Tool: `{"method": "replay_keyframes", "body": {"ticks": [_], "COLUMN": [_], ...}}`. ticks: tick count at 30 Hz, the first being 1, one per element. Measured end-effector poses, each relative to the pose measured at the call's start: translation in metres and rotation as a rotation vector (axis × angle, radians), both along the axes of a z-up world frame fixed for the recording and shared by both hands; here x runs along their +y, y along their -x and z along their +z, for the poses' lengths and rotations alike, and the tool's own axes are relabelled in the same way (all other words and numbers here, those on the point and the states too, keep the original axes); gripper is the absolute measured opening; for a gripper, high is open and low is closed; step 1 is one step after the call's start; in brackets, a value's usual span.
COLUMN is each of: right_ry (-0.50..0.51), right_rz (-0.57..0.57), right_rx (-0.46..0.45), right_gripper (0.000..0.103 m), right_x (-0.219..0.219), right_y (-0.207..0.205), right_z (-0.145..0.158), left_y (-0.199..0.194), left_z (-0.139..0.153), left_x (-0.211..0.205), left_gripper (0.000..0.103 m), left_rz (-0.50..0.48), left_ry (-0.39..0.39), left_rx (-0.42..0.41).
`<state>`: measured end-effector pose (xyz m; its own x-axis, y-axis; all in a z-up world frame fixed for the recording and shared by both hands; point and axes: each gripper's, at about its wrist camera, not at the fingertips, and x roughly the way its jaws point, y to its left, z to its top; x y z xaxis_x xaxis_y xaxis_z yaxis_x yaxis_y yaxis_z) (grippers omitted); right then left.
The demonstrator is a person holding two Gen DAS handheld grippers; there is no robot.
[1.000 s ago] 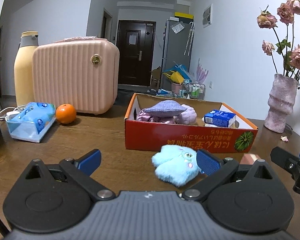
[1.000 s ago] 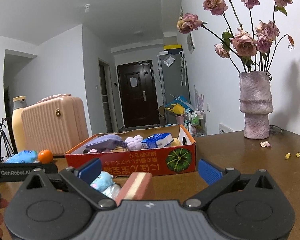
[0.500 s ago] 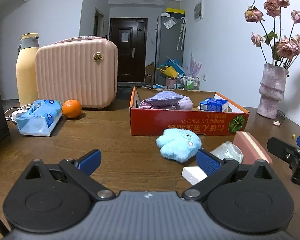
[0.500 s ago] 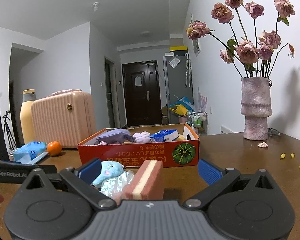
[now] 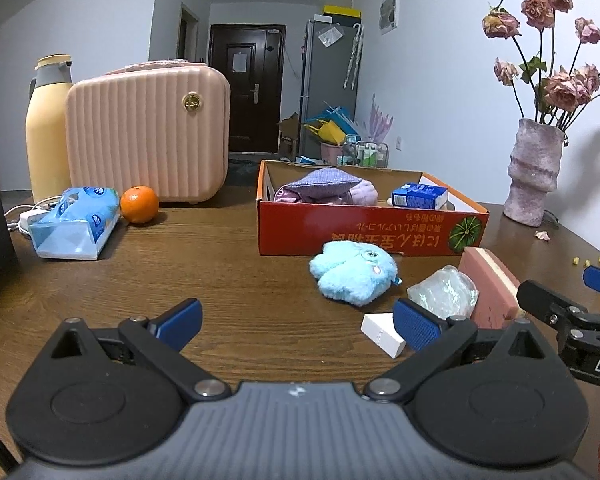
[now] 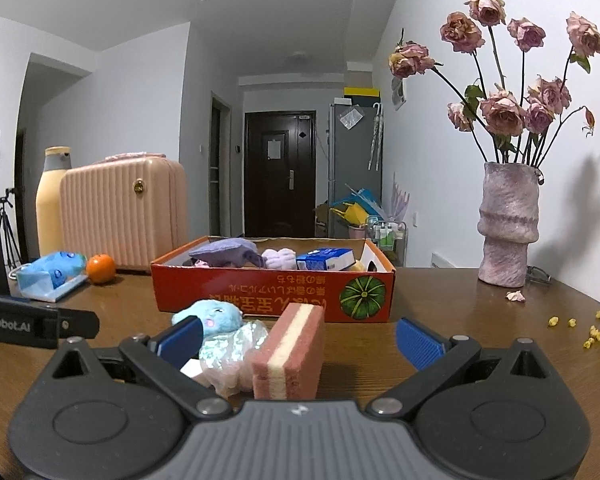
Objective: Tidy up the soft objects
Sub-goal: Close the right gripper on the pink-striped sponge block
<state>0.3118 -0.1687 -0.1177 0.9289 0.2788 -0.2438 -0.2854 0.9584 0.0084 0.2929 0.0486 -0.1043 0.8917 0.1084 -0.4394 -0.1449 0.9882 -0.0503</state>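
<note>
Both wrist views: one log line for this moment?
left gripper: open, empty | right gripper: open, sponge between jaws, ungripped | blue plush: on table, outside box

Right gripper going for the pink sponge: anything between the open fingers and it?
Nothing visible. The pink sponge stands upright between the open fingers of the right gripper; the crinkled plastic bag lies just left of it.

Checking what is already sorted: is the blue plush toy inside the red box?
No, the blue plush toy lies on the table before the red box.
</note>
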Motion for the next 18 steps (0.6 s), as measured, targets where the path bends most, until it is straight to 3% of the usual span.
{"method": "replay_keyframes", "body": {"ticks": [15, 18], "right_ry": [0.111, 0.121], "right_rz": [-0.093, -0.111], "right_rx": [0.162, 0.186], "right_gripper": [0.101, 0.095], "right_x": [0.022, 0.023], "right_y": [-0.036, -0.044], "right_z": [-0.016, -0.019], "left_y": [-0.007, -0.009], "left_z": [-0.006, -0.008], "left_x": [0.014, 0.014], "left_gripper": [0.103, 0.103], "left_rz": [0.022, 0.018], "left_ry": [0.010, 0.008], "left_rx": [0.043, 0.052]}}
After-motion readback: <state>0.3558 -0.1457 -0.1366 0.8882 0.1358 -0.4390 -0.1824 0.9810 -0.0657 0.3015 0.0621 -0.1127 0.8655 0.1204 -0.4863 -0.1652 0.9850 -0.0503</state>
